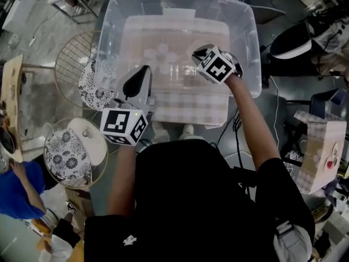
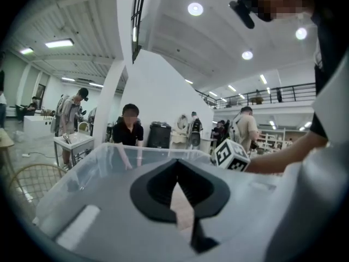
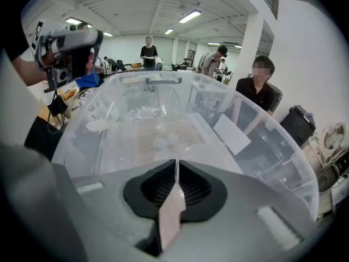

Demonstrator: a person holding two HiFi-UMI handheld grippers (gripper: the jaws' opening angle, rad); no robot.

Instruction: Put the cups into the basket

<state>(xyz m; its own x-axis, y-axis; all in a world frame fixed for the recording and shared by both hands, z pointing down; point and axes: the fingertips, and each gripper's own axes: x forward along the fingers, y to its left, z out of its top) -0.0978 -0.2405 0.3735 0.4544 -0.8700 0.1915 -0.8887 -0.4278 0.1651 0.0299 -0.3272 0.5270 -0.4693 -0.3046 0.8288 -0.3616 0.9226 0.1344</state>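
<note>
A big clear plastic bin point(image 1: 248, 42) stands on a checked cloth; this is the basket. Several clear cups point(image 1: 159, 54) lie on its floor, seen faintly as the cups point(image 3: 163, 141) in the right gripper view. My right gripper point(image 1: 196, 53) reaches down inside the bin. Its jaws are shut on the thin wall of a clear cup point(image 1: 182, 74), which shows only as a pale sliver at the right gripper point(image 3: 175, 165). My left gripper point(image 1: 145, 70) hovers over the bin's near left wall. The left gripper point(image 2: 175, 174) is shut with nothing in it.
Two round wire side tables hold patterned plates point(image 1: 65, 152) point(image 1: 95, 85) left of the bin. A checked box point(image 1: 319, 149) sits at the right. A person in blue point(image 1: 22, 192) is at lower left. A seated person point(image 3: 262, 89) and others stand beyond the bin.
</note>
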